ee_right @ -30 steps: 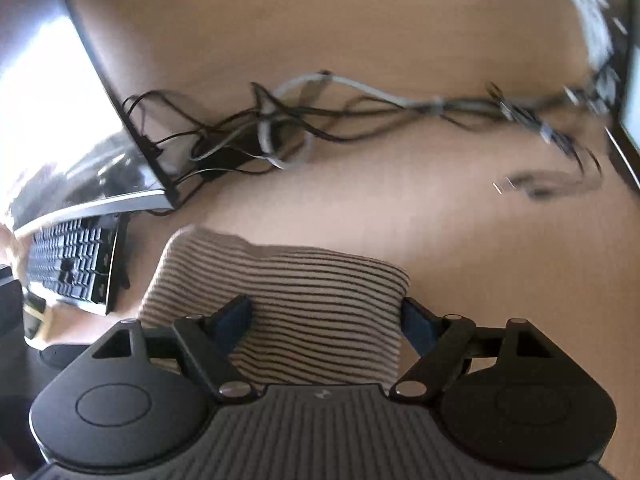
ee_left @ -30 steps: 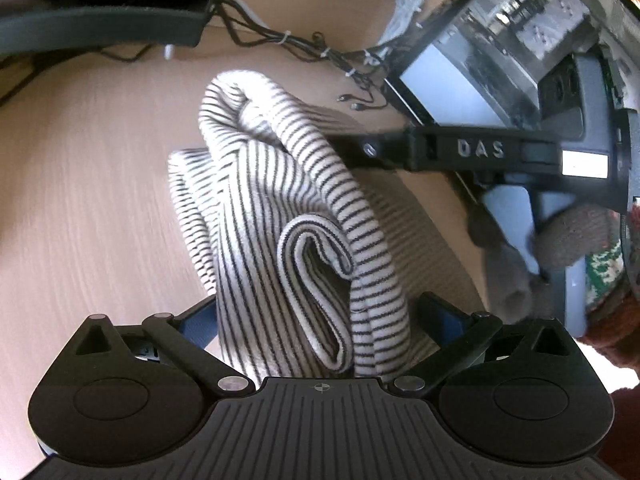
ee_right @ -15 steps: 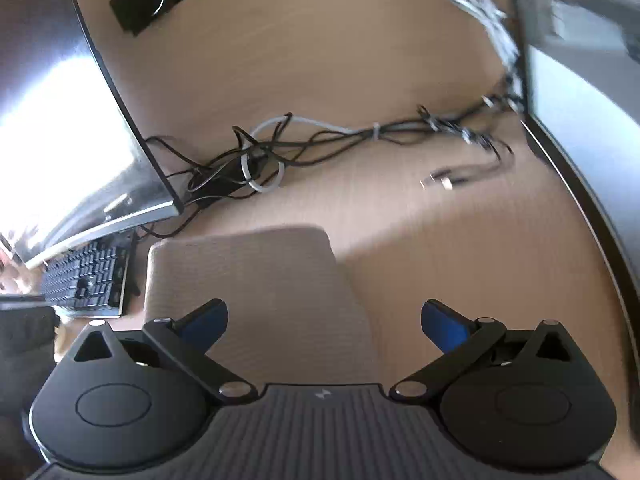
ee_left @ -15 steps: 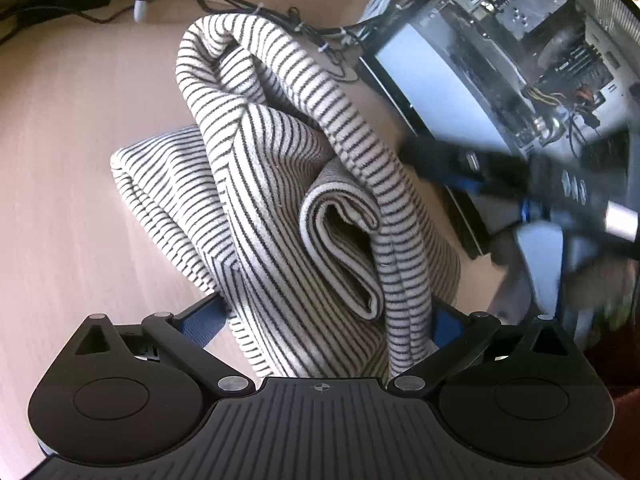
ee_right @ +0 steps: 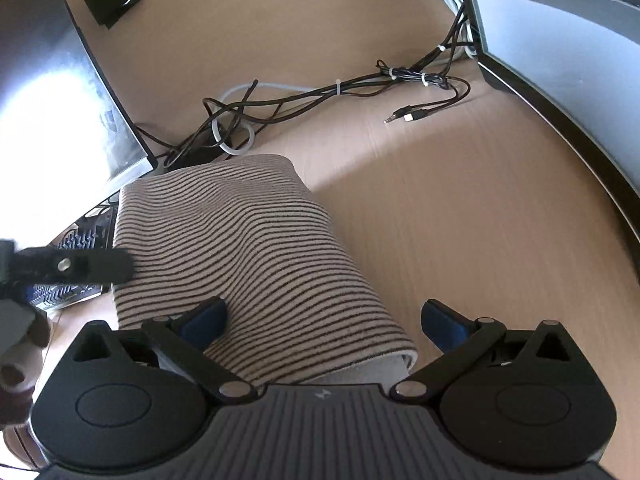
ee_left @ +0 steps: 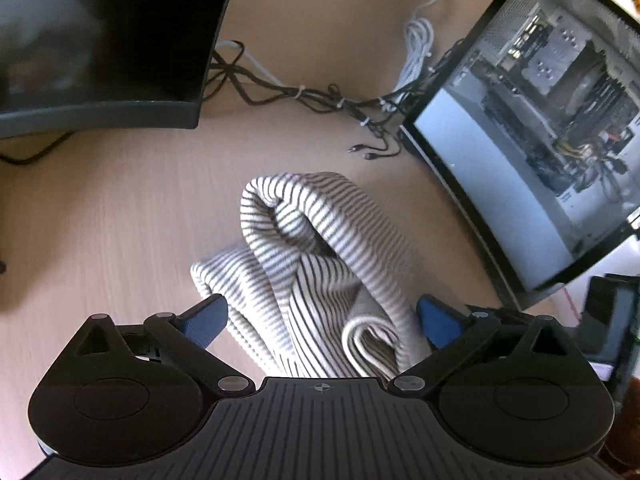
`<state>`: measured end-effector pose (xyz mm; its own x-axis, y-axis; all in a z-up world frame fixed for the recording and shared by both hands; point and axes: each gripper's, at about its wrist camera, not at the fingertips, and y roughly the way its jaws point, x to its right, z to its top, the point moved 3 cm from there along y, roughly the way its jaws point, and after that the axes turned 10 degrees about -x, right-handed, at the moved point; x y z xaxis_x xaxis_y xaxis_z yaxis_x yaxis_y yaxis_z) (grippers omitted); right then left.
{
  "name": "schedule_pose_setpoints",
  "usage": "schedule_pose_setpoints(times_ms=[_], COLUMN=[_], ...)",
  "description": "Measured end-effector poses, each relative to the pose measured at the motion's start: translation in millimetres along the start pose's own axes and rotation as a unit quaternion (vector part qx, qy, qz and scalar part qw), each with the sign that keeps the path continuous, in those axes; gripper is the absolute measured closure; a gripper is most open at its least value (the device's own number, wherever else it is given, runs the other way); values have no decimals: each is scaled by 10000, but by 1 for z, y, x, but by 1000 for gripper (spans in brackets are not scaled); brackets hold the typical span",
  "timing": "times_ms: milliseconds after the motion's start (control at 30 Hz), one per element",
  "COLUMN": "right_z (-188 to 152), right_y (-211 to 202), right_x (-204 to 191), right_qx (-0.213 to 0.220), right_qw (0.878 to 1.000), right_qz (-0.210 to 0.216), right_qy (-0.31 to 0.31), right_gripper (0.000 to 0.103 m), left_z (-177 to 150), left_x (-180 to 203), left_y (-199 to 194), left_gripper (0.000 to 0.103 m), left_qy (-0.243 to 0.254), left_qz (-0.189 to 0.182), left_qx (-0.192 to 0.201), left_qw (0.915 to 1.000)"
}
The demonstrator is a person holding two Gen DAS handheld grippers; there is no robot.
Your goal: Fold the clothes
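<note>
A black-and-white striped garment (ee_left: pixel 320 248) lies bunched in soft folds on the wooden desk (ee_left: pixel 100 220). My left gripper (ee_left: pixel 320 318) stands open, its blue pads either side of the near end of the cloth. In the right wrist view the same garment (ee_right: pixel 248 248) shows as a smooth folded slab. My right gripper (ee_right: pixel 322 320) is open over its near edge, with the left pad on the cloth and the right pad off it above bare desk. One black finger (ee_right: pixel 92 266) of the left gripper reaches onto the cloth from the left.
A dark monitor (ee_left: pixel 100 32) stands at the back left and an open computer case (ee_left: pixel 540 120) at the right. Bundled cables (ee_right: pixel 320 92) trail across the desk behind the garment. A keyboard (ee_right: pixel 76 240) sits under the monitor edge.
The right gripper's jaws widened and let go of the cloth, and it has left the left wrist view. The raised bundle of garment has come down onto the desk.
</note>
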<state>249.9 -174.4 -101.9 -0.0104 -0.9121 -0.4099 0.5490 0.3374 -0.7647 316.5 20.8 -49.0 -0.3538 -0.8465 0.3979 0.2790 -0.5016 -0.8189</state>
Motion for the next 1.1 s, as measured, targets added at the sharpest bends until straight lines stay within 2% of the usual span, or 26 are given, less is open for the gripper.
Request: schedule_pose_setpoints(times_ms=[200, 367, 500, 767, 933, 1100], right_z=[-5, -7, -8, -11, -13, -6], right_y=[8, 9, 9, 7, 6, 9], right_x=[3, 2, 1, -34, -55, -73], right_qx=[-64, -36, -115, -92, -76, -123], right_qw=[9995, 9992, 9972, 9960, 9866, 9733], right_qz=[261, 364, 660, 146, -177, -442], right_qy=[167, 156, 319, -878, -1620, -2250], right_gripper=[0, 0, 0, 0, 5, 5], left_z=[-3, -5, -6, -12, -17, -20], left_x=[-4, -9, -11, -16, -23, -32], left_y=[11, 13, 13, 7, 4, 3], left_gripper=[3, 3, 3, 3, 2, 2], left_qy=[6, -84, -124, -225, -320, -388], left_qz=[174, 152, 144, 161, 172, 180], left_qx=[-169, -186, -150, 23, 109, 244], left_qw=[9997, 9997, 9997, 9996, 9993, 9988])
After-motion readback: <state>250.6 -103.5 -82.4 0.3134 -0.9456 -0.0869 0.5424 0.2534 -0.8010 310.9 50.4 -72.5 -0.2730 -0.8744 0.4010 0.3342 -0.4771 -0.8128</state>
